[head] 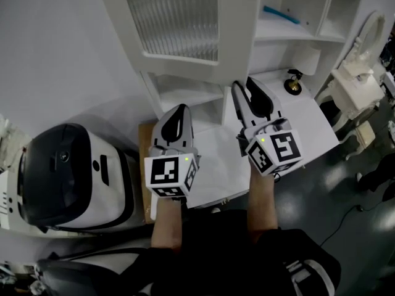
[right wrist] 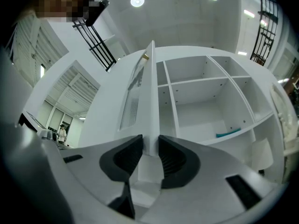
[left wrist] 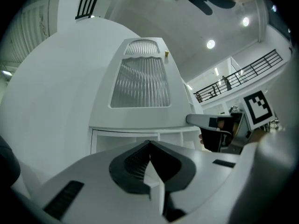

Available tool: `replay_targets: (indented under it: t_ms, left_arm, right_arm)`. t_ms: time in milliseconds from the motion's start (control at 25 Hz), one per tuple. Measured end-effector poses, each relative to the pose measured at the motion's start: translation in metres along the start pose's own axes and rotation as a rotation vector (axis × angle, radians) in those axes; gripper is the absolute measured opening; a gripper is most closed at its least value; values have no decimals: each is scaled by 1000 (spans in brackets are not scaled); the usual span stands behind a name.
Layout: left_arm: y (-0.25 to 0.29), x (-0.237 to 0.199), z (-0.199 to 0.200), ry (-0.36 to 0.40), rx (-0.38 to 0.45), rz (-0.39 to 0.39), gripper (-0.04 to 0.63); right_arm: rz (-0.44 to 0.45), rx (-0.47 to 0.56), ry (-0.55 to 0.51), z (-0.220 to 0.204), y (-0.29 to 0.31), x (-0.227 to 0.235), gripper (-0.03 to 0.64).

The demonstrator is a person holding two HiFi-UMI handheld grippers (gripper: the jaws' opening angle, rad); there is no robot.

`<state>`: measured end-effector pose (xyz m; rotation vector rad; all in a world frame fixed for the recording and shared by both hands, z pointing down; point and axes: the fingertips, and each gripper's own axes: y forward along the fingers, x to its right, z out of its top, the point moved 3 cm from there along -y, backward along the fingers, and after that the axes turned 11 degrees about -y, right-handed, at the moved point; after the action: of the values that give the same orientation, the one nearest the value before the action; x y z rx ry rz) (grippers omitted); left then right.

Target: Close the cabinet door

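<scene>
The white cabinet (head: 290,36) stands open. Its door (head: 179,17), with a ribbed glass panel, swings out to the left. In the right gripper view the door (right wrist: 150,92) shows edge-on, and the open shelves (right wrist: 201,101) lie to its right. My right gripper (head: 244,84) is open, and the door's lower edge sits between its jaws (right wrist: 150,146) with the pads close on either side. My left gripper (head: 181,108) is shut on nothing, just below the door's lower rail. The left gripper view faces the door's outer face (left wrist: 140,83) over the closed jaws (left wrist: 149,146).
A teal object (head: 281,14) lies on a cabinet shelf. A small dark bottle (head: 293,84) and a white cup (head: 307,59) stand on the white counter (head: 308,128) under the shelves. A black-and-white machine (head: 68,177) sits at the left, and white furniture (head: 355,85) at the right.
</scene>
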<state>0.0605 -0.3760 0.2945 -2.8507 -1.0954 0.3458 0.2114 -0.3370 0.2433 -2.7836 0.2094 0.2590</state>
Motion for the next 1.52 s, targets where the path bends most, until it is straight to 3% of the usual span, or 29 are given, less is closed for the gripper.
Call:
replay_targets:
  t_ms: [640, 1520]
  left_arm:
    - [27, -10, 3, 27, 20, 8, 12]
    - [63, -32, 6, 48, 45, 2, 12]
  right_arm:
    - [-24, 20, 24, -15, 23, 26, 130]
    - [-93, 37, -47, -36, 61, 51, 130]
